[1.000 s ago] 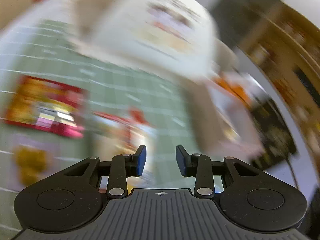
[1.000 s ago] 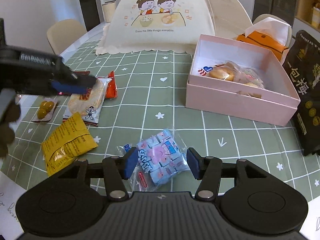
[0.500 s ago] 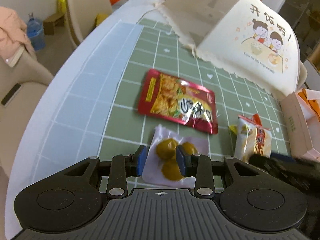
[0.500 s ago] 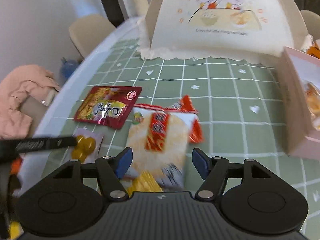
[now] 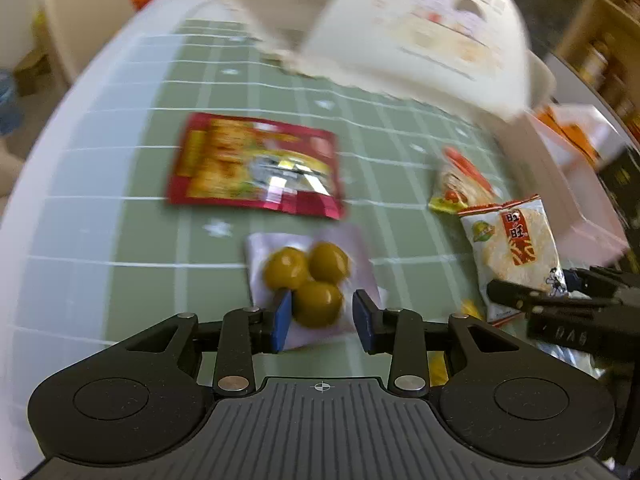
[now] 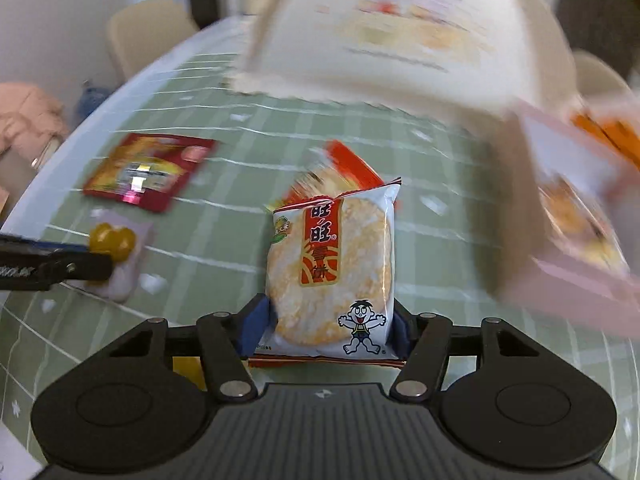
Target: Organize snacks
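Observation:
My left gripper (image 5: 322, 320) hovers low over a clear packet of three yellow-green fruits (image 5: 308, 268), its narrow jaws straddling the nearest fruit without pressing it. In the right wrist view that packet (image 6: 114, 240) lies at the left, under the left gripper's finger (image 6: 52, 266). My right gripper (image 6: 326, 330) has a white rice cracker packet (image 6: 330, 264) between its closing jaws, and both pads touch the packet's sides. The left wrist view shows that cracker packet (image 5: 516, 248) at the right, with the right gripper's fingers (image 5: 560, 300) at its near end.
A red foil snack packet (image 5: 256, 166) lies beyond the fruit packet. An orange-red packet (image 6: 352, 164) sits just behind the cracker. The pink box (image 6: 576, 208) with snacks stands at the right, and a cream food cover (image 6: 400, 32) at the back. A yellow packet (image 6: 186, 368) lies under the right gripper.
My right gripper left the blue packet, swung left to the rice cracker packet and closed around it. My left gripper settled lower and nearer over the fruit packet.

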### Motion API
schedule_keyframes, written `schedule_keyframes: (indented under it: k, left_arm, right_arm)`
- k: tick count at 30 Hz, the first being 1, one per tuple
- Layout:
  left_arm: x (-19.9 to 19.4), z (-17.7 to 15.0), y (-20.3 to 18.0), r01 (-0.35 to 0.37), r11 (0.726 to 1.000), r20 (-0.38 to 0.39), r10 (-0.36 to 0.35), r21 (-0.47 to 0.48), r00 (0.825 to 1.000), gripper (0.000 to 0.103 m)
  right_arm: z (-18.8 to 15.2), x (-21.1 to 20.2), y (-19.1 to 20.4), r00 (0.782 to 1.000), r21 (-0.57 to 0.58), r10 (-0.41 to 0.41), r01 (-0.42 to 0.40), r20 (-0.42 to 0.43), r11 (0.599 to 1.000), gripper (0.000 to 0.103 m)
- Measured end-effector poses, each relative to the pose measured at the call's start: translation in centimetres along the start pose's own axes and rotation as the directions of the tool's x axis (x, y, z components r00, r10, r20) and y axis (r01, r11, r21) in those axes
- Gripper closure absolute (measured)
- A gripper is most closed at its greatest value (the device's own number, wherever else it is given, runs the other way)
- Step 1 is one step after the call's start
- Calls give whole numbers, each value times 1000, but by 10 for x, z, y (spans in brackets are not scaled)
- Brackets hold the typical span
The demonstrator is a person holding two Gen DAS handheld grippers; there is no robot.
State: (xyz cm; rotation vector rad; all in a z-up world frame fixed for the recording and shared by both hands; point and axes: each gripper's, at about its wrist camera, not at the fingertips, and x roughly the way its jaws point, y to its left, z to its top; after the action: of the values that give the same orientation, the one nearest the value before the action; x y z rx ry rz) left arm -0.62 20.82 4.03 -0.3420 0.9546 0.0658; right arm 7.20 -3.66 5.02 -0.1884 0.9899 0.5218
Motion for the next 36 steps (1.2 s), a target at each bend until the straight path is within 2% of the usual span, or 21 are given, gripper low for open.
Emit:
schedule_keyframes:
  k: [5, 8, 9, 12, 14, 17, 19, 22, 24, 26, 28, 31, 32, 35, 36]
  left_arm:
    - [-11, 8, -41, -26, 991, 96, 14, 129, 995, 65]
    - [-2, 30, -62, 49, 987, 66, -60, 150, 996, 65]
    - [4, 36, -68, 89, 987, 45, -96, 132, 994, 65]
    - [31, 59, -82, 196, 980, -28, -197, -14, 980, 65]
    - [53, 74, -96, 158, 986, -54, -161, -52, 985, 65]
    - [77, 91, -118, 81, 996, -54, -84, -48, 995, 65]
    - [91, 98, -131, 61, 998, -59, -63, -34, 996, 65]
    - [109, 101, -162, -4, 994, -51, 9, 105, 999, 65]
    - [116, 96, -185, -86, 968, -33, 96, 235, 995, 64]
    - [118, 89, -200, -150, 934, -9, 162, 325, 987, 64]
    - [109, 82, -203, -141, 928, 17, 144, 345, 989, 61]
    - [85, 71, -193, -187, 932, 91, 166, 311, 982, 62]
    - [79, 68, -185, -193, 945, 100, 172, 265, 980, 63]
    - [78, 74, -154, -109, 992, 37, 107, 59, 994, 63]
    - [82, 77, -146, -77, 997, 7, 77, 0, 997, 63]
  right_arm:
    - [-22, -19, -42, 999, 107, 44, -44, 1, 993, 41]
    - [-30, -41, -51, 994, 158, 65, -78, 87, 984, 41]
    - [-30, -47, -53, 991, 164, 75, -93, 114, 982, 41]
    - [-36, -66, -55, 983, 163, 67, -95, 169, 982, 41]
    - [-43, -71, -58, 984, 159, 47, -75, 171, 984, 41]
    - [-57, -77, -61, 989, 162, 13, -37, 148, 986, 41]
    - [-71, -85, -66, 989, 158, -13, -10, 145, 987, 41]
    - [-88, -91, -76, 988, 149, -60, 38, 142, 988, 41]
    - [-97, -94, -84, 987, 153, -92, 72, 132, 986, 41]
    - [-105, -96, -92, 985, 163, -120, 100, 121, 982, 41]
    - [-112, -100, -99, 983, 176, -140, 118, 119, 977, 41]
    - [-123, -101, -112, 980, 199, -162, 138, 112, 970, 41]
    - [-126, -98, -117, 981, 218, -162, 137, 101, 966, 41]
    - [-134, -88, -131, 988, 277, -139, 114, 73, 954, 41]
    - [-135, -85, -135, 990, 293, -127, 102, 66, 951, 41]
